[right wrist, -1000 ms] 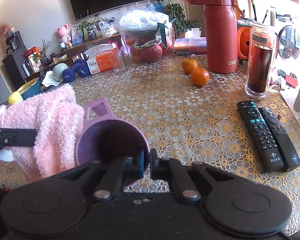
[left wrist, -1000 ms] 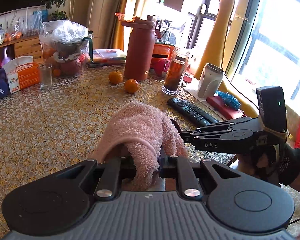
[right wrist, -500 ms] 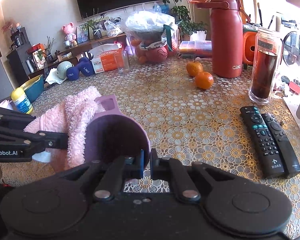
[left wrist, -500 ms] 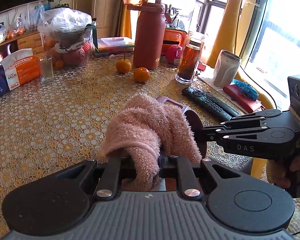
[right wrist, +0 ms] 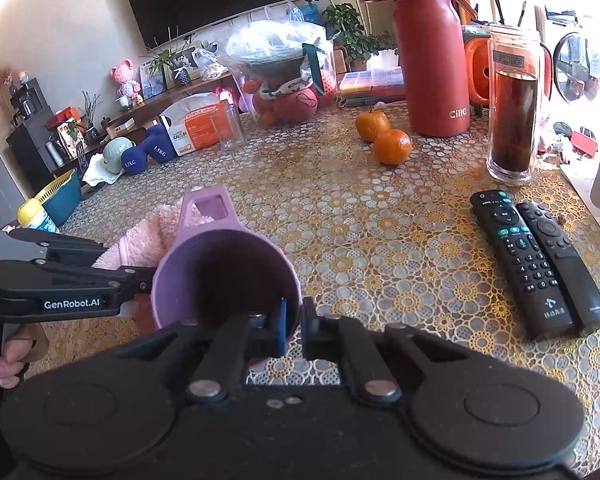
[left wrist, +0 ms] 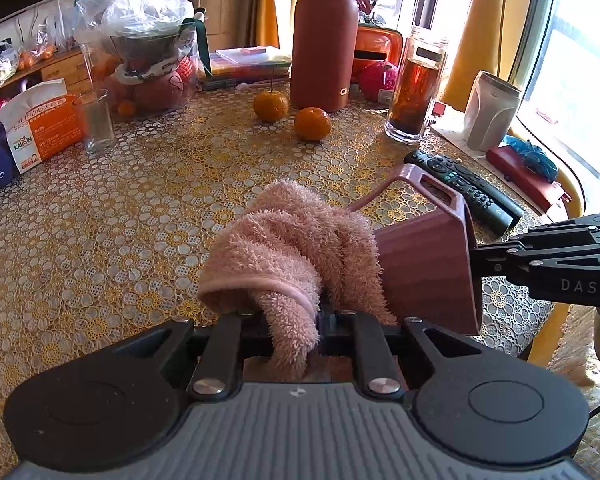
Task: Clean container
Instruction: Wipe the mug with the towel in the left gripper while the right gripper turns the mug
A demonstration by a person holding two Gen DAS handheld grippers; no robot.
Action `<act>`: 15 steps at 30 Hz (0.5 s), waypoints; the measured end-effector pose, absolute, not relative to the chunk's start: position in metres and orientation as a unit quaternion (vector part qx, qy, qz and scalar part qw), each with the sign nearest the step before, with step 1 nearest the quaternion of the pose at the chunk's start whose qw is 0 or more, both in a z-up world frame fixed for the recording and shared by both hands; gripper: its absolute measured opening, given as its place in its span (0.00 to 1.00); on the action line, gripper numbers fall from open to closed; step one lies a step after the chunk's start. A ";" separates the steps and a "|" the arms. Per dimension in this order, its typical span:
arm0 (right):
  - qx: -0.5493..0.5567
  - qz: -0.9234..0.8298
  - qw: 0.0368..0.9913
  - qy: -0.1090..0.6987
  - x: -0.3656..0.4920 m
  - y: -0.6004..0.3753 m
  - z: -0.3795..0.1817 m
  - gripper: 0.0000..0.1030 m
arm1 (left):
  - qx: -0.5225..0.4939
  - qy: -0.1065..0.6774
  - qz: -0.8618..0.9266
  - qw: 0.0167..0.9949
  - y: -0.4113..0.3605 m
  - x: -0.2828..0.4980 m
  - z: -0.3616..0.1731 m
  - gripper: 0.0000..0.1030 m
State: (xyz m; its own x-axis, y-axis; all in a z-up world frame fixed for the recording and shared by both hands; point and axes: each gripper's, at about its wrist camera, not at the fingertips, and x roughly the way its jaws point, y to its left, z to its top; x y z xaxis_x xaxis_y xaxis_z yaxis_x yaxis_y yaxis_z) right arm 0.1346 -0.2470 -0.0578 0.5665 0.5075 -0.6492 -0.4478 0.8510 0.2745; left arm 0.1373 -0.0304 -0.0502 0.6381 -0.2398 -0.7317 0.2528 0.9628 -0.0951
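Observation:
A purple plastic cup (right wrist: 220, 272) with a flat handle lies on its side in the air, its mouth facing my right gripper (right wrist: 294, 320), which is shut on its rim. In the left wrist view the cup (left wrist: 424, 268) shows its outer wall, with the right gripper (left wrist: 476, 260) at its rim. My left gripper (left wrist: 296, 320) is shut on a fluffy pink towel (left wrist: 288, 248). The towel is bunched against the cup's closed end and outer wall. In the right wrist view the towel (right wrist: 140, 240) peeks out behind the cup, beside the left gripper (right wrist: 140, 280).
On the gold lace tablecloth lie two black remotes (right wrist: 536, 264), two oranges (right wrist: 392, 146), a glass of dark tea (right wrist: 514, 120), a tall red bottle (right wrist: 432, 60), an empty glass (left wrist: 96, 120) and a tissue box (left wrist: 36, 128). A bagged fruit bowl (left wrist: 148, 60) stands at the back.
The towel and cup have come together: the towel has slid from the cup's left side to behind its closed end. The cup's handle now points up.

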 end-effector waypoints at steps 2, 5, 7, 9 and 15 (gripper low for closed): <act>0.049 0.272 0.882 0.382 0.136 -0.250 -0.059 0.06 | 0.008 0.405 -0.133 0.904 -0.029 0.141 -0.053 0.16; 0.059 0.270 0.881 0.384 0.137 -0.253 -0.061 0.07 | 0.012 0.409 -0.126 0.903 -0.027 0.144 -0.058 0.16; 0.065 0.267 0.880 0.387 0.139 -0.255 -0.062 0.07 | 0.015 0.412 -0.119 0.903 -0.025 0.145 -0.060 0.16; 0.070 0.265 0.879 0.391 0.140 -0.256 -0.063 0.07 | 0.013 0.413 -0.110 0.904 -0.019 0.144 -0.060 0.16; 0.079 0.258 0.877 0.397 0.140 -0.258 -0.065 0.07 | -0.009 0.403 -0.106 0.909 -0.001 0.125 -0.045 0.16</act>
